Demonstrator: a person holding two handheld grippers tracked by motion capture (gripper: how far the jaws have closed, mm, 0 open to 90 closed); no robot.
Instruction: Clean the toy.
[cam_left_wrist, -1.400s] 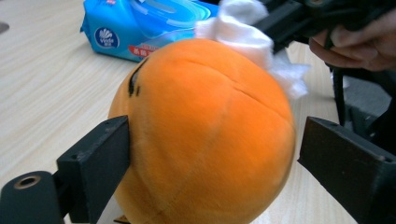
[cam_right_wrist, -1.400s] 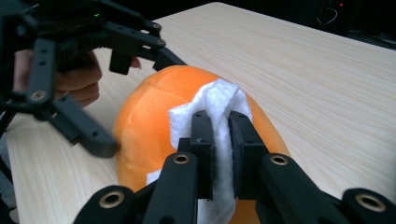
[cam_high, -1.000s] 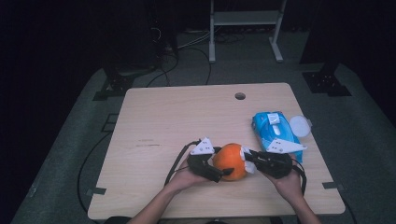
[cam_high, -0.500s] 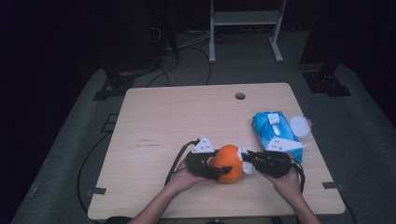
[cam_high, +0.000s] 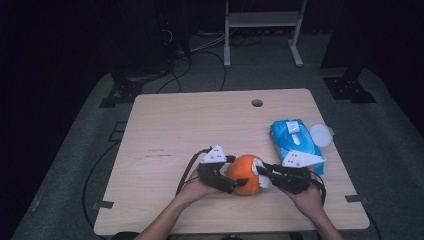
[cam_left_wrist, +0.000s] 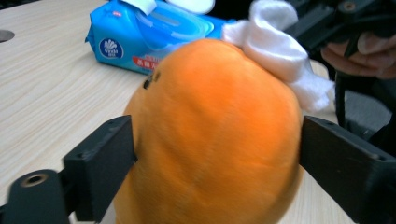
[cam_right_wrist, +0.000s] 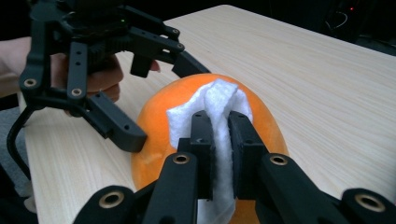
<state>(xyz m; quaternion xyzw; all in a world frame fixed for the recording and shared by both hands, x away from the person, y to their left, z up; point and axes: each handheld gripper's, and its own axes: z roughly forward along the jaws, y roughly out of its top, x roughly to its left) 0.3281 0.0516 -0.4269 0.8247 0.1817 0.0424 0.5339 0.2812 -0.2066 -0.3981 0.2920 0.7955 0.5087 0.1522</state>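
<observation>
Here, the scene by part:
Orange fruit (cam_high: 243, 174): lower centre of the high view, resting on the worktop (cam_high: 200, 125).
Left hand-held gripper (cam_left_wrist: 217, 154): jaws have just been opening, standing wide on either side of the fruit.
Right hand-held gripper (cam_right_wrist: 221, 140): clamped narrow on a white wipe (cam_right_wrist: 219, 105) pressed against the fruit.
Blue wipes pack (cam_high: 295, 142): right of the high view.

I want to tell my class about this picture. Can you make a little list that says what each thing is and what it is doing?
Orange fruit: sits on the table, near the front edge.
Left hand-held gripper: jaws on both sides of the fruit; they have just been opening, and I cannot tell if they press on it.
Right hand-held gripper: shut on a white wipe, which touches the top of the fruit.
Blue wipe pack: lies at the table's right side, flap open.
White round lid: beside the pack.
</observation>
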